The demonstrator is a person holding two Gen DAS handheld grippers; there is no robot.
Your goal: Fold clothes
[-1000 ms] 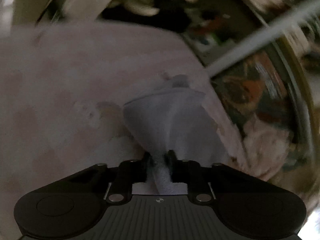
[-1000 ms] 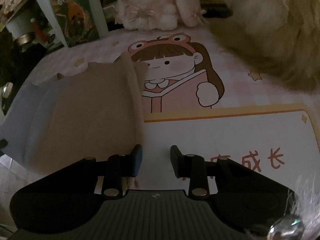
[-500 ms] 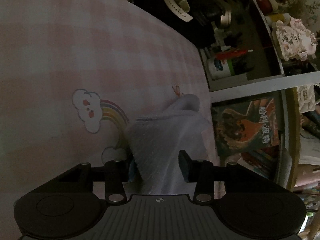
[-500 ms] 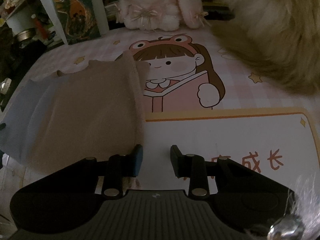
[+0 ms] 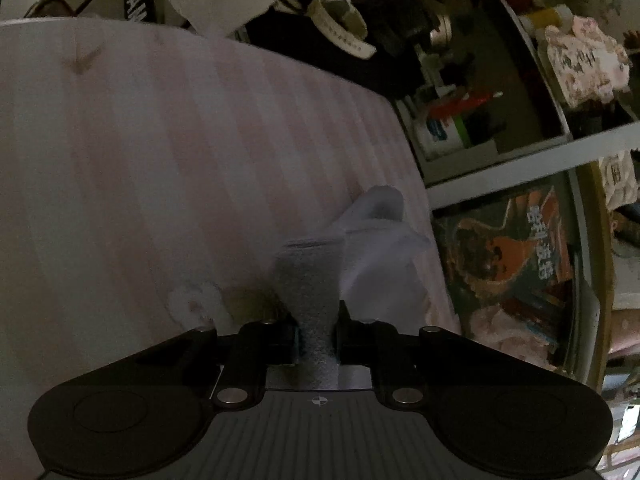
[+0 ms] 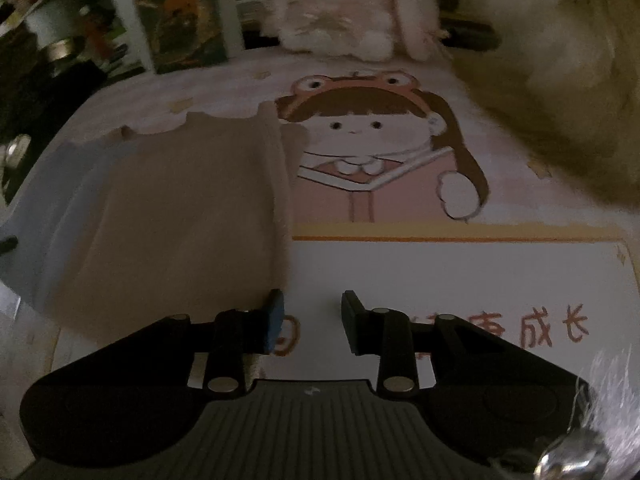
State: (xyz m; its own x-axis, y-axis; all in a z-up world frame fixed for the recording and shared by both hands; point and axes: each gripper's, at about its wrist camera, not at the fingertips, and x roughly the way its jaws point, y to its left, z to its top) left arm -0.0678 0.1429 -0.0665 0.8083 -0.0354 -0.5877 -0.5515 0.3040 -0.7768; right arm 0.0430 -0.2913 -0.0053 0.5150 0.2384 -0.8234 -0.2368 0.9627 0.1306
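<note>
In the left wrist view, my left gripper (image 5: 318,320) is shut on a bunched edge of a pale blue-grey garment (image 5: 380,264), which rises from the pink checked mat (image 5: 160,160) near its right edge. In the right wrist view, a beige garment (image 6: 180,216) lies folded flat on the mat, with a pale blue layer (image 6: 60,200) showing under its left side. My right gripper (image 6: 312,312) is open just off the beige garment's near right corner; its left finger (image 6: 274,316) is beside that corner, and nothing is between the fingers.
The cartoon-printed mat (image 6: 480,280) stretches right of the beige garment. A white plush rabbit (image 6: 352,4) sits at the far edge and a furry tan mass (image 6: 560,60) at far right. A cluttered shelf (image 5: 500,184) with books (image 5: 516,256) borders the mat.
Half a second ago the left gripper's fingers stood open around the blue-grey garment; now they are shut on its edge. The right gripper has stayed open and moved slightly closer in.
</note>
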